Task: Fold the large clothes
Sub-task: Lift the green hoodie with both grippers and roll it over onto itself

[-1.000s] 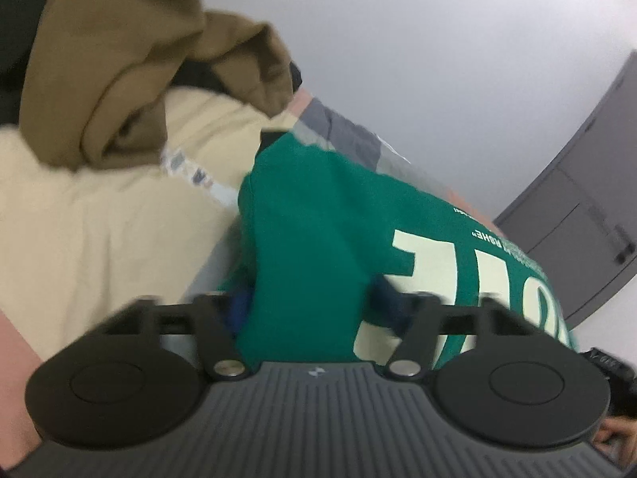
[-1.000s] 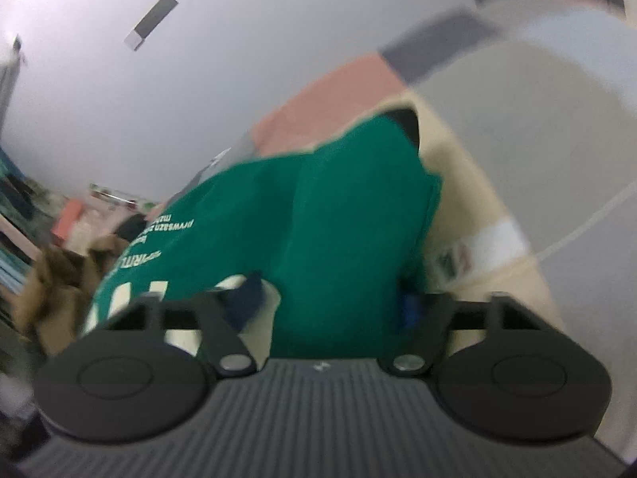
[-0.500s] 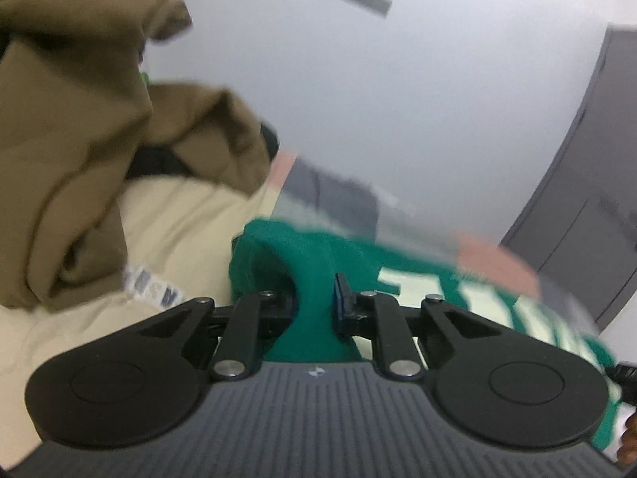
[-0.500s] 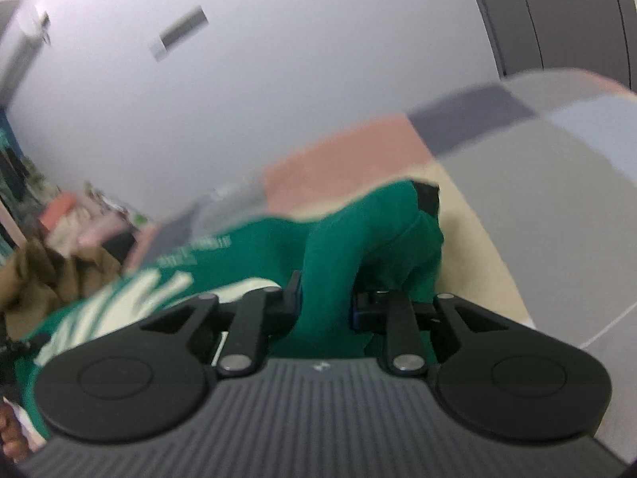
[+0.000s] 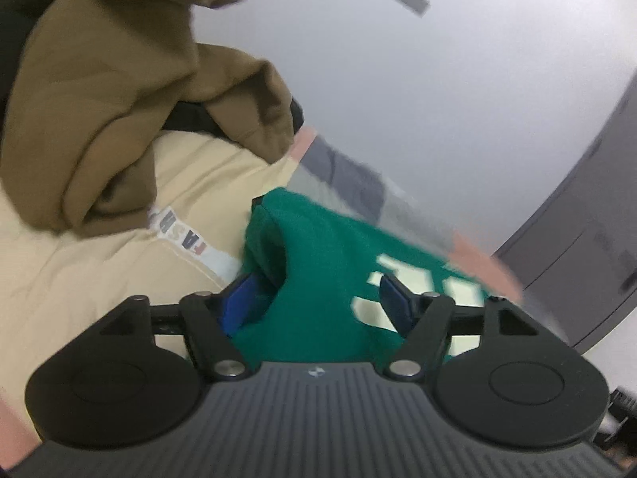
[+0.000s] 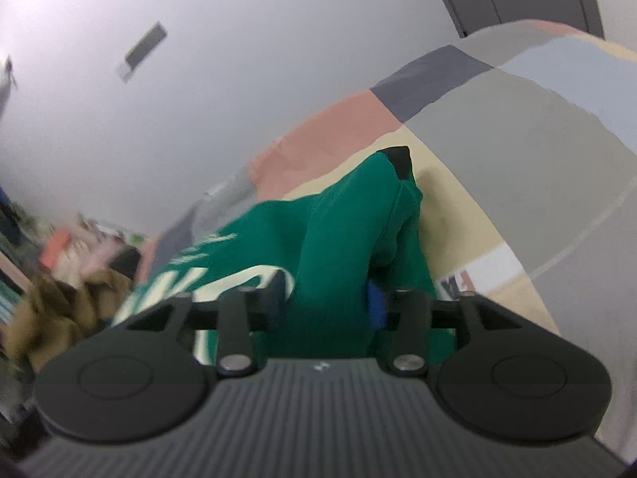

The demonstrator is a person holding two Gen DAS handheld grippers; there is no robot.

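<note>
A green sweatshirt (image 5: 330,247) with pale lettering lies on the bed. My left gripper (image 5: 318,298) is open, its blue pads (image 5: 239,298) spread apart on either side of a green fold that lies between them. In the right wrist view the same green sweatshirt (image 6: 338,247) bunches up between my right gripper's (image 6: 326,298) blue pads (image 6: 376,304), which stand apart around the cloth; the gripper is open. Both sit at the near edge of the garment.
A brown garment (image 5: 99,99) hangs at the upper left over a cream garment (image 5: 99,239) with a printed label. The patchwork bedcover (image 6: 497,127) in pink, grey and cream lies under everything. A grey door (image 5: 577,239) stands at the right.
Half a second ago both grippers were pinched shut on folds of the green sweatshirt; both have now opened, and the cloth lies loose between their pads.
</note>
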